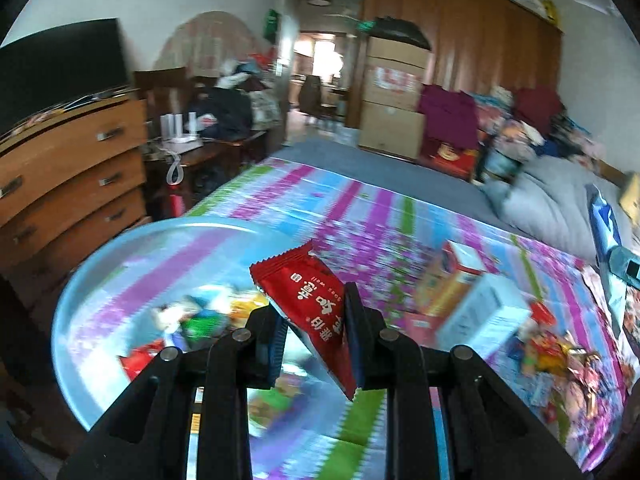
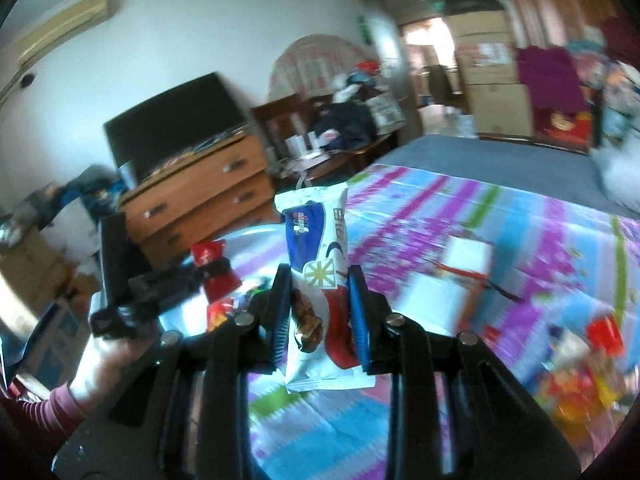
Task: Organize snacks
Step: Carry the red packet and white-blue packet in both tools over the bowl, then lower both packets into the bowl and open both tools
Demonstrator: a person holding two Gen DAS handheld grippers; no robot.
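Closest, the left tongs (image 1: 316, 320) pinch a glossy red crinkle-edged snack packet (image 1: 310, 300), tilted, above the round pale-blue plastic basin (image 1: 72, 300). The right tongs (image 2: 318, 312) clamp a white-and-blue wrapped bar (image 2: 316, 264) upright. Beyond, small boxes (image 1: 464, 300) and loose sweets (image 1: 560, 360) lie on the bed's striped plastic sheet (image 1: 360, 216), with bare sheet towards its far edge.

One red snack packet (image 1: 310, 312), one white snack packet (image 2: 320, 280), one round tray (image 1: 76, 292), two boxes (image 1: 472, 300) (small snacks blurred, uncountable)
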